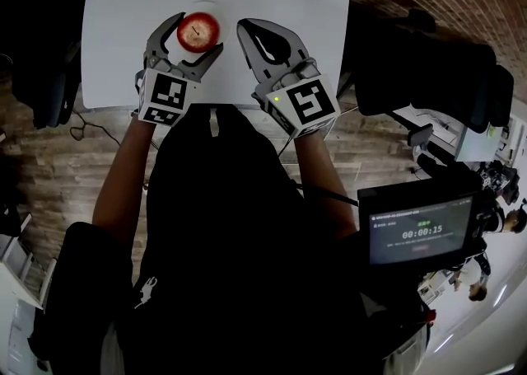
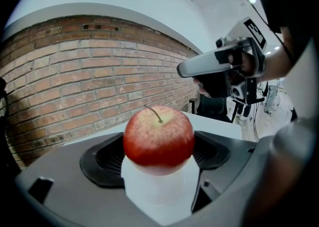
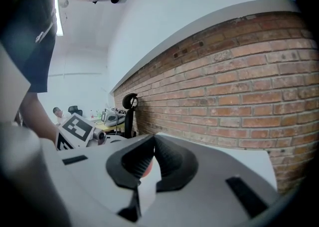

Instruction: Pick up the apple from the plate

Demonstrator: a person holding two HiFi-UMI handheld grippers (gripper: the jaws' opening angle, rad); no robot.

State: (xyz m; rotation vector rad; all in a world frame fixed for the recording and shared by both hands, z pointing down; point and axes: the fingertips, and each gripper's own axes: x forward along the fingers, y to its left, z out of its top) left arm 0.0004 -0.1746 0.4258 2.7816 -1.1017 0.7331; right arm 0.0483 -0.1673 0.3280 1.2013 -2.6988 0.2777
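Apple (image 1: 198, 31) sits between the two jaws of the left claw (image 1: 198, 33), red with a paler patch round its stem, which points up. In the left gripper view the ribbed black pads (image 2: 102, 157) press against the fruit (image 2: 158, 136) on either side, so the left claw (image 2: 159, 153) is pinching it. White counter (image 1: 123, 35) shows in the gap beneath. The counter is so pale that I cannot tell whether the fruit rests on a plate or is lifted clear.

Just to the right of the left claw, and apart from it, the right claw (image 1: 245, 29) points the same way over the counter. Its jaws are pressed together at the tips and grip nothing. In the right gripper view a sliver of red shows through the narrow slit behind the tips of the right claw (image 3: 152, 158); that is the apple (image 3: 143, 169), lying off to this claw's left.

Brick wall (image 2: 89, 81) stands beyond both claws, past the far edge of the counter. Behind the right claw and further to its right, near the person's side, a dark screen (image 1: 420, 233) shows a running clock.
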